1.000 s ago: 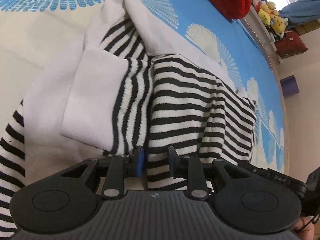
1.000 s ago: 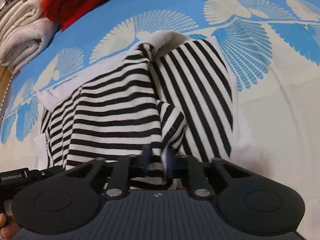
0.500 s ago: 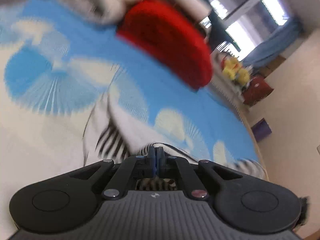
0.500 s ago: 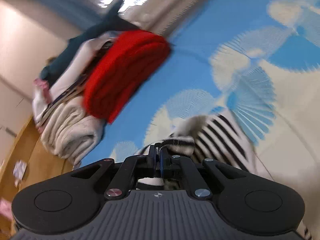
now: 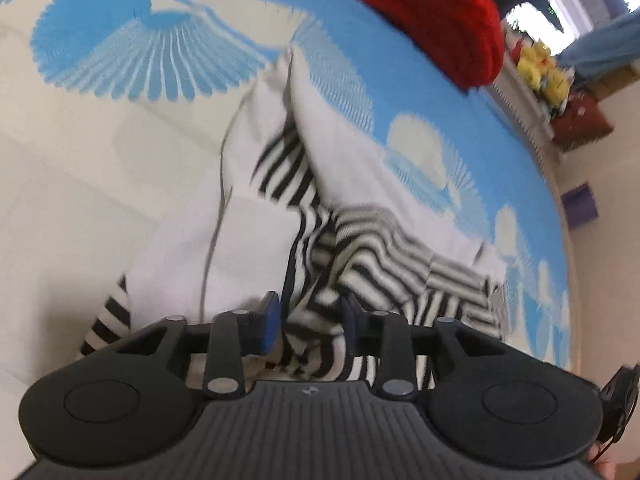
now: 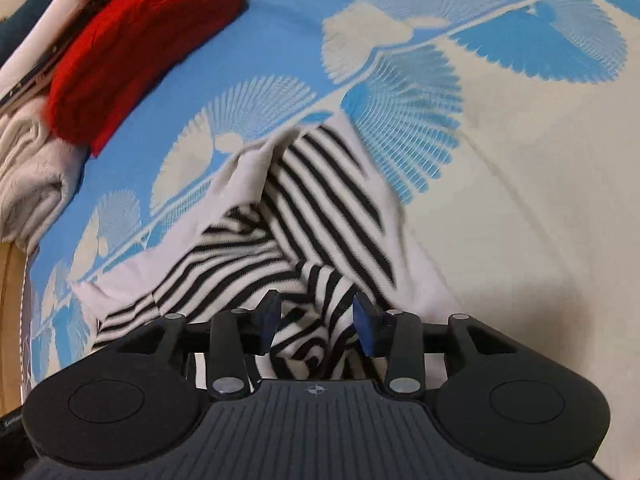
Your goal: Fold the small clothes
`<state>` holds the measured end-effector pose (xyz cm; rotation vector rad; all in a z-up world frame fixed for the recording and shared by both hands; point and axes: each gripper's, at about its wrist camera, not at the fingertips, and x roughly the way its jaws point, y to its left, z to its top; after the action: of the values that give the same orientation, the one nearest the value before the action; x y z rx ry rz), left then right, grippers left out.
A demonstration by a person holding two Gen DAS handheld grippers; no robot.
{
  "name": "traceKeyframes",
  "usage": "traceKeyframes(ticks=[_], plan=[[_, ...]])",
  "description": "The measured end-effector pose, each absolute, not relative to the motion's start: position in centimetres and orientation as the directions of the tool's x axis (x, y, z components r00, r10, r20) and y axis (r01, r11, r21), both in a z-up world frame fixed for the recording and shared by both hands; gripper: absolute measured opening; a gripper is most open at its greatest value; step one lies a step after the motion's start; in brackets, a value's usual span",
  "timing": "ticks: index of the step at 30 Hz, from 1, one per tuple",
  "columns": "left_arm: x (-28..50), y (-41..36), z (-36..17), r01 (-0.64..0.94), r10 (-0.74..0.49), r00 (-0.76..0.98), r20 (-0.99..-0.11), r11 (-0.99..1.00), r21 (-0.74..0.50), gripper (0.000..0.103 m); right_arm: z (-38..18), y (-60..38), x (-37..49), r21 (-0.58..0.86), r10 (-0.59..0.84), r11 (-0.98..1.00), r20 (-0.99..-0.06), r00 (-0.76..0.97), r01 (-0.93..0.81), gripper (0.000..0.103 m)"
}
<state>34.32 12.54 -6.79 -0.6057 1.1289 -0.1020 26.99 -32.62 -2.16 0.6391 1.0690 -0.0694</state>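
A small black-and-white striped garment with white panels (image 5: 340,208) lies bunched on a blue and cream patterned sheet (image 5: 140,44). My left gripper (image 5: 310,322) is open, with a loose fold of the striped cloth lying between its fingers. In the right wrist view the same garment (image 6: 320,208) lies in front of my right gripper (image 6: 318,320), which is open with a striped fold between its fingers. Neither gripper clamps the cloth.
A red knitted item (image 6: 132,44) lies at the back on the sheet, also in the left wrist view (image 5: 420,8). Folded cream cloth (image 6: 28,168) is stacked beside it. Yellow soft toys (image 5: 540,72) and a purple box (image 5: 580,204) stand beyond the bed edge.
Half a second ago both grippers were shut on the striped cloth and lifted. Now both have opened and come down, and the cloth lies loose between the fingers.
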Motion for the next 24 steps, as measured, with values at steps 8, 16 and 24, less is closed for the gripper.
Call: traceKeyframes(ticks=[8, 16, 24], plan=[[33.1, 12.7, -4.4, -0.213, -0.218, 0.511, -0.831, 0.905, -0.369, 0.001, -1.3, -32.3, 26.1, 0.607, 0.372, 0.74, -0.729, 0.575, 0.291, 0.004], [32.9, 10.0, -2.1, -0.094, -0.14, 0.604, -0.784, 0.965, -0.245, 0.018, -2.0, -31.4, 26.0, 0.364, 0.152, 0.839, -0.871, 0.468, 0.404, 0.017], [33.4, 8.4, -7.8, -0.044, -0.181, 0.4, -0.898, 0.975, -0.216, 0.011, -0.7, -29.3, 26.3, 0.483, 0.322, 0.862, -0.757, 0.569, 0.154, 0.023]])
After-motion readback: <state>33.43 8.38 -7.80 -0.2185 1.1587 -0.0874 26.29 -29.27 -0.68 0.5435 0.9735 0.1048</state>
